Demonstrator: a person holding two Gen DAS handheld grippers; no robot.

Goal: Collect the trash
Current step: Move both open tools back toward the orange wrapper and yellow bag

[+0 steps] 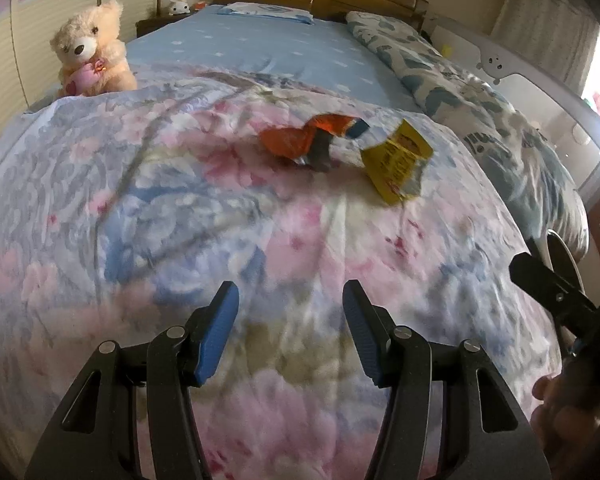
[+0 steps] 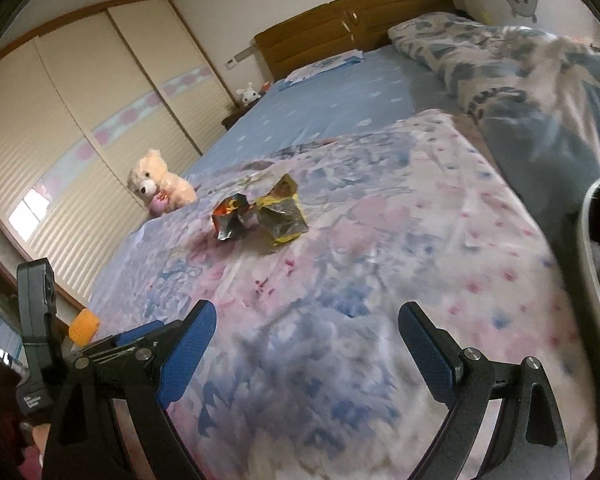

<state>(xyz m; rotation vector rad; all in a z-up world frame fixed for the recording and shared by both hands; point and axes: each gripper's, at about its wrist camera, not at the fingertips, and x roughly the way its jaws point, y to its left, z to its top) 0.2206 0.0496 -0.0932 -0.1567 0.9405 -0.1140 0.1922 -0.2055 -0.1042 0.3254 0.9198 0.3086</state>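
Left hand-held gripper (image 1: 291, 300): released, blue pads apart, nothing between them, poised above the floral quilt (image 1: 140, 208) at the foot of the bed. Right hand-held gripper (image 2: 307, 322): likewise released and empty, over the same quilt.

Trash: two crumpled wrappers lying on the quilt ahead of both tools, well apart from the fingertips. Orange wrapper (image 1: 312, 140): ahead and slightly right of the left gripper's midline, long axis running across the view, left to right. Yellow wrapper (image 1: 398, 162): just beside the orange one, on its right, tilted on the fabric.

From the right wrist view: same pair ahead and left of the midline, orange wrapper (image 2: 230, 218) on the left, yellow wrapper (image 2: 284, 216) touching or nearly touching it on the right.

Judged: yellow wrapper nearer the right hand, orange nearer the left; forward reach needed by either. No bin clearly in view.

Beyond: teddy bear (image 1: 90, 52) at the quilt's left edge, clear of the trash.
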